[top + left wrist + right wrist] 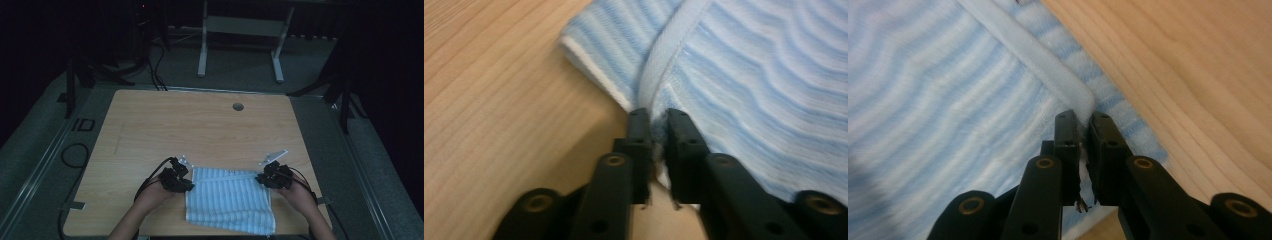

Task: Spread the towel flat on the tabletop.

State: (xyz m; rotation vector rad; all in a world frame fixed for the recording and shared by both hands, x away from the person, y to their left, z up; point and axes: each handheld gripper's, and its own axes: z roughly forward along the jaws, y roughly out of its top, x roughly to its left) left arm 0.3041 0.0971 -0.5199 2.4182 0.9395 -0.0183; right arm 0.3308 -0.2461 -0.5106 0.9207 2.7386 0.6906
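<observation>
Pinching the striped cloth (229, 195) at lower centre, your left gripper (655, 125) clamps its hem. Your right gripper (1084, 127) nips the opposite corner likewise.

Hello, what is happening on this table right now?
A person sits at a wooden table and works on a blue-and-white striped towel with two hand-held grippers. The left gripper pinches the towel at its far left corner, and the right gripper pinches the far right corner; on both, the jaws are closed on the hem. The towel lies flat near the person's edge of the table and looks already folded. It seems the person is about to lift or fold it.
</observation>
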